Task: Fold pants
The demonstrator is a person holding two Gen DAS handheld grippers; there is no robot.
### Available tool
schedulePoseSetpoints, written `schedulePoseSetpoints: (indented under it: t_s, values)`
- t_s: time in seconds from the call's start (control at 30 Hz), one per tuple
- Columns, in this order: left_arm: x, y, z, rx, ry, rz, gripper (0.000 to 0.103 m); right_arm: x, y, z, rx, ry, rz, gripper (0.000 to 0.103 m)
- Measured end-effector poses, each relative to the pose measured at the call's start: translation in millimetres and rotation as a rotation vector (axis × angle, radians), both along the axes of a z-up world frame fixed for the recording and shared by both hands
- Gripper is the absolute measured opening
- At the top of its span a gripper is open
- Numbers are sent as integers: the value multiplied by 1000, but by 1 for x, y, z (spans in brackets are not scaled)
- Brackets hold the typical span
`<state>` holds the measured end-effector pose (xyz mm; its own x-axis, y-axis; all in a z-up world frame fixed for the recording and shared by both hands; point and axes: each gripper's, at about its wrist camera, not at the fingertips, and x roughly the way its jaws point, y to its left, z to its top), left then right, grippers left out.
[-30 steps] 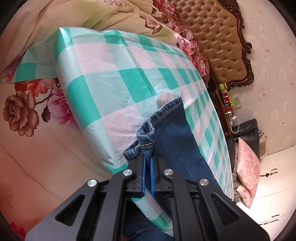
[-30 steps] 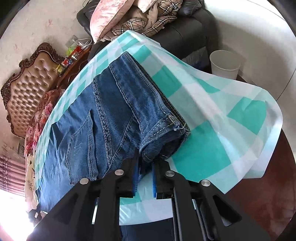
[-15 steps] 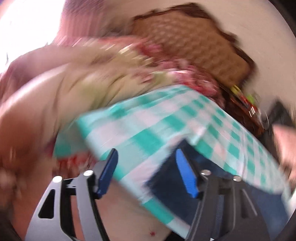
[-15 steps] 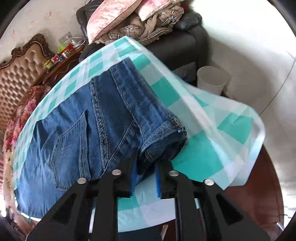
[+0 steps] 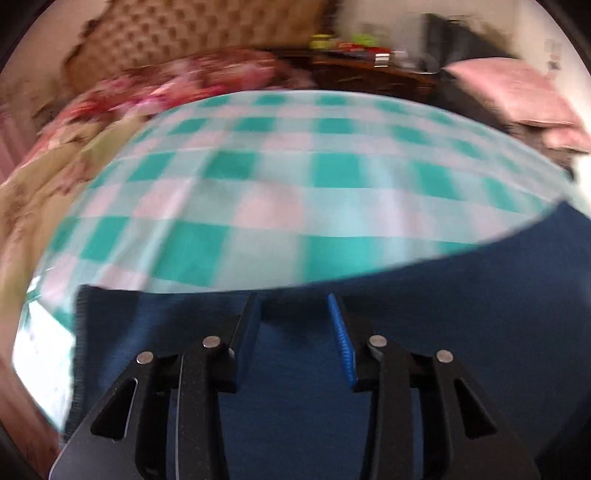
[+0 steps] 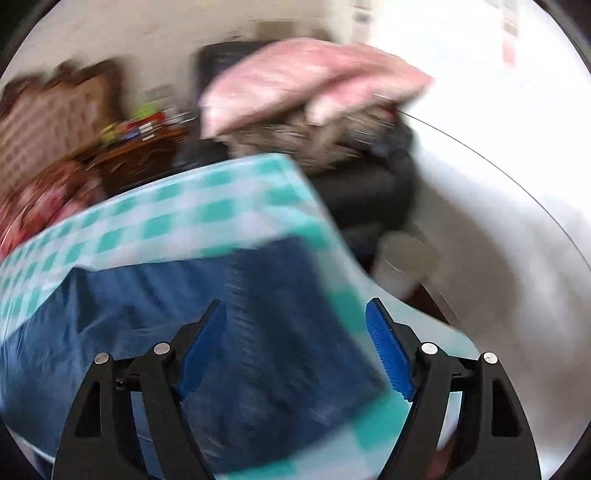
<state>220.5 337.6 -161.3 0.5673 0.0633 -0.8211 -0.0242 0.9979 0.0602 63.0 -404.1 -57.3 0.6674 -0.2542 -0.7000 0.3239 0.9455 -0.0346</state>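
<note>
1. Left gripper (image 5: pixel 294 306): a black two-finger tool with blue ribbed pads (image 5: pixel 341 339). Its fingers stand apart with a gap between them and are closing; nothing is pinched, and only flat denim shows in the gap.
2. Pants (image 5: pixel 424 332): dark blue denim, lying flat under and ahead of the left fingers. The fabric runs past both fingers to either side, and its far edge lies just beyond the fingertips. The view is blurred, so seams cannot be made out.
3. Checked cloth (image 5: pixel 288 177): a thin teal-and-white checked sheet covering the table, beyond the left fingertips and under the pants.
4. Right gripper (image 6: pixel 297 314): the same black tool with blue ribbed pads (image 6: pixel 388 354). Its fingers are spread wide and opening; neither pad presses on anything.
5. Pants in the right wrist view (image 6: pixel 266 332): the folded denim lies between and under the spread right fingers, reaching further out to their left. Its squared end shows ahead of the fingertips, and its right edge stops short of the right finger.
6. Checked cloth in the right wrist view (image 6: pixel 177 218): visible beyond the denim and under the right finger.
7. Background, blurred: a pink cushion (image 6: pixel 306 81) on a dark armchair (image 6: pixel 369 192) far beyond the right fingertips; a brown tufted headboard (image 5: pixel 192 33) far beyond the left fingertips.
</note>
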Motion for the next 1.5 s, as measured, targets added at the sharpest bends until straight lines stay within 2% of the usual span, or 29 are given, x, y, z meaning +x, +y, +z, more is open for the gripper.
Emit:
schedulePoseSetpoints:
  t_s: [0.07,0.13,0.17,0.2,0.27,0.33,0.37,0.4,0.43,0.47,0.53,0.67,0.77,0.83,0.9,0.97,1.03,1.17,1.2,1.33,1.4,1.47,1.5]
  values:
    - [-1,13,0,64,-17,86,45,25,18,-6,-45,14,92,75]
    - [-8,19,8,71,-62,160,50,54,29,-18,-93,46,171,75]
    - [-11,14,15,64,-93,153,55,63,33,-23,-93,51,204,75]
    - [-16,2,25,53,-133,125,60,75,35,-29,-97,63,234,74]
    - [-20,-37,39,27,-176,35,61,97,36,-45,-112,101,276,74]
    - [-18,-83,51,12,-194,-62,61,107,33,-60,-142,125,272,73]
    - [-17,-107,56,-30,-185,-109,60,111,29,-67,-150,116,284,72]
    - [-15,-133,62,-99,-190,-166,59,110,32,-68,-165,106,289,72]
    - [-16,-157,66,-128,-209,-214,55,111,35,-70,-194,103,288,72]
    - [-15,-184,69,-131,-220,-262,47,111,38,-72,-211,101,281,72]
    - [-12,-255,73,-146,-220,-408,44,110,42,-75,-234,91,271,72]
    - [5,-371,71,-242,-171,-573,39,108,40,-75,-227,86,262,73]
    - [23,-440,62,-259,-118,-639,39,109,41,-76,-230,87,261,73]
    - [39,-488,50,-297,-70,-668,39,108,40,-75,-229,86,261,73]
    - [52,-523,36,-279,-28,-678,38,108,40,-75,-223,82,262,73]
    - [67,-546,18,-245,22,-673,33,108,40,-76,-219,79,265,73]
    - [80,-557,3,-208,51,-664,32,108,41,-76,-222,79,269,74]
    - [82,-557,5,-218,49,-636,31,106,39,-75,-197,70,284,77]
    - [74,-553,11,-216,32,-629,28,103,37,-72,-180,51,286,77]
    - [20,-528,40,-296,-19,-628,28,60,22,-41,-93,-43,261,77]
    - [-21,-518,48,-332,-37,-662,28,25,5,-30,-58,-73,194,77]
    - [-61,-510,49,-360,-38,-691,28,-4,-13,-31,-20,-54,126,77]
    - [-86,-507,46,-361,-33,-709,28,-15,-20,-35,-9,-26,99,73]
